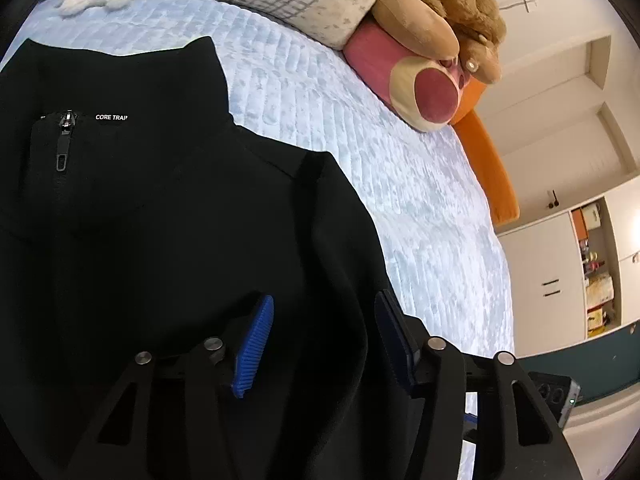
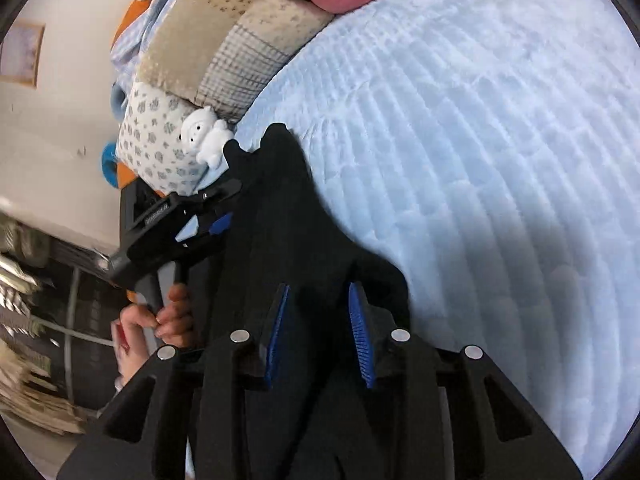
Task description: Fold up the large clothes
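Note:
A black zip-up jacket [image 1: 168, 208] lies on the pale blue bed cover [image 1: 360, 128], collar toward the pillows. In the left wrist view my left gripper [image 1: 325, 340] sits over the jacket's shoulder edge. A thick raised ridge of black fabric fills the gap between its blue pads [image 1: 256, 344], so it is shut on the jacket. In the right wrist view my right gripper [image 2: 319, 334] is shut on a bunched hump of the same jacket [image 2: 280, 200] near its edge on the bed. The left gripper [image 2: 226, 208] shows there too, held by a hand [image 2: 172, 316] at the jacket's far side.
Patchwork pillows [image 2: 224, 52], a small white plush [image 2: 206, 138] and a brown and pink plush [image 1: 432, 32] line the head of the bed. White cupboards and open shelves [image 1: 596, 272] stand beyond the bed's edge. Pale blue cover [image 2: 480, 160] stretches to the right of the jacket.

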Demonstrator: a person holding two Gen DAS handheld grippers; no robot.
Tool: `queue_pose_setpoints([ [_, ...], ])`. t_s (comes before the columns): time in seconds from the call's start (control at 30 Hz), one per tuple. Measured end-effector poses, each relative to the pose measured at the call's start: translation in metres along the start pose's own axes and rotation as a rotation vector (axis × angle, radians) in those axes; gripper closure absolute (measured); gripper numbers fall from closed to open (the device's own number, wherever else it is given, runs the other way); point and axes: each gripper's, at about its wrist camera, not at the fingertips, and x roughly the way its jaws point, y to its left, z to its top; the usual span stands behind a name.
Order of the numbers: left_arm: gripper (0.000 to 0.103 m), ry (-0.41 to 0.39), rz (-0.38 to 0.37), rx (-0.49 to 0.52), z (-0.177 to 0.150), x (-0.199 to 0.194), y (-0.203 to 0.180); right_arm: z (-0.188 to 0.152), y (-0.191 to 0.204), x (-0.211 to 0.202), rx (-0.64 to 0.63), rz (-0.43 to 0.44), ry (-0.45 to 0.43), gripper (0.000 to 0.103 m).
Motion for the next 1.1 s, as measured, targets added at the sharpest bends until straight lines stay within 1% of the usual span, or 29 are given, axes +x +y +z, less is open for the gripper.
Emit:
queue_pose_setpoints([
  [0.03, 0.038, 0.005, -0.011, 0.007, -0.001, 0.000, -0.002, -0.002, -0.001, -0.002, 0.001, 0.001, 0.001, 0.063],
  [0.07, 0.036, 0.005, -0.014, 0.014, -0.002, 0.001, -0.003, -0.003, -0.001, -0.003, 0.001, 0.004, 0.001, 0.062],
  [0.1, 0.035, 0.004, -0.015, 0.027, -0.003, 0.002, -0.006, -0.001, 0.001, 0.002, 0.004, 0.013, 0.000, 0.062],
  [0.17, 0.039, 0.007, 0.001, 0.052, -0.005, 0.004, -0.010, 0.003, -0.001, 0.008, 0.018, 0.033, 0.003, 0.062],
  [0.2, 0.045, 0.010, 0.009, 0.057, -0.005, 0.006, -0.011, 0.006, -0.001, 0.011, 0.025, 0.055, 0.001, 0.064],
  [0.23, 0.053, 0.012, 0.026, 0.055, -0.006, 0.009, -0.012, 0.009, 0.000, 0.014, 0.030, 0.067, 0.003, 0.065],
  [0.27, 0.059, 0.014, 0.034, 0.051, -0.006, 0.009, -0.010, 0.012, -0.001, 0.018, 0.042, 0.084, 0.001, 0.074],
  [0.3, 0.080, 0.014, 0.037, 0.044, -0.006, 0.010, -0.008, 0.015, -0.001, 0.020, 0.049, 0.092, 0.000, 0.088],
  [0.33, 0.095, 0.016, 0.035, 0.037, -0.005, 0.011, -0.006, 0.018, -0.002, 0.022, 0.061, 0.099, -0.005, 0.098],
  [0.4, 0.096, -0.018, 0.020, 0.055, -0.005, 0.009, -0.009, 0.022, -0.003, 0.016, 0.071, 0.095, -0.030, 0.099],
  [0.43, 0.096, -0.046, 0.031, 0.095, -0.005, 0.006, -0.014, 0.023, -0.003, 0.011, 0.074, 0.098, -0.044, 0.099],
  [0.47, 0.096, -0.056, 0.034, 0.104, -0.005, 0.004, -0.014, 0.024, -0.004, 0.007, 0.077, 0.095, -0.060, 0.099],
  [0.53, 0.096, -0.053, 0.024, 0.073, -0.001, 0.006, -0.010, 0.027, -0.011, -0.001, 0.081, 0.079, -0.078, 0.099],
  [0.6, 0.096, -0.054, 0.014, 0.031, 0.002, 0.011, -0.004, 0.029, -0.022, -0.001, 0.117, 0.079, -0.079, 0.099],
  [0.73, 0.095, -0.043, 0.042, 0.036, 0.000, 0.025, 0.003, 0.027, -0.033, 0.012, 0.125, 0.049, -0.073, 0.099],
  [0.77, 0.095, -0.046, 0.024, 0.018, 0.000, 0.026, 0.008, 0.026, -0.037, 0.014, 0.139, 0.052, -0.071, 0.099],
  [0.83, 0.094, -0.044, 0.002, 0.002, 0.002, 0.028, 0.013, 0.026, -0.039, 0.018, 0.135, 0.042, -0.074, 0.099],
  [0.87, 0.093, -0.038, 0.000, 0.012, 0.002, 0.027, 0.012, 0.025, -0.037, 0.019, 0.115, 0.025, -0.074, 0.098],
  [0.9, 0.091, -0.030, 0.009, 0.035, 0.003, 0.025, 0.008, 0.024, -0.034, 0.019, 0.096, 0.017, -0.069, 0.095],
  [0.93, 0.078, -0.025, 0.021, 0.050, 0.002, 0.018, 0.004, 0.023, -0.029, 0.017, 0.078, 0.003, -0.066, 0.092],
  [0.97, 0.067, -0.022, 0.027, 0.058, 0.001, 0.011, 0.001, 0.022, -0.026, 0.014, 0.068, -0.013, -0.066, 0.075],
  [1.0, 0.042, -0.032, 0.047, 0.074, -0.002, -0.003, -0.005, 0.020, -0.019, 0.007, 0.044, -0.044, -0.070, 0.049],
  [1.03, 0.034, -0.052, 0.069, 0.093, -0.005, -0.016, -0.010, 0.015, -0.008, -0.006, 0.001, -0.085, -0.095, 0.042],
  [1.07, 0.033, -0.080, 0.086, 0.143, -0.013, -0.038, -0.018, 0.009, 0.004, -0.017, -0.049, -0.101, -0.113, 0.042],
  [1.1, 0.033, -0.081, 0.087, 0.197, -0.025, -0.060, -0.027, 0.001, 0.017, -0.028, -0.096, -0.103, -0.123, 0.043],
])
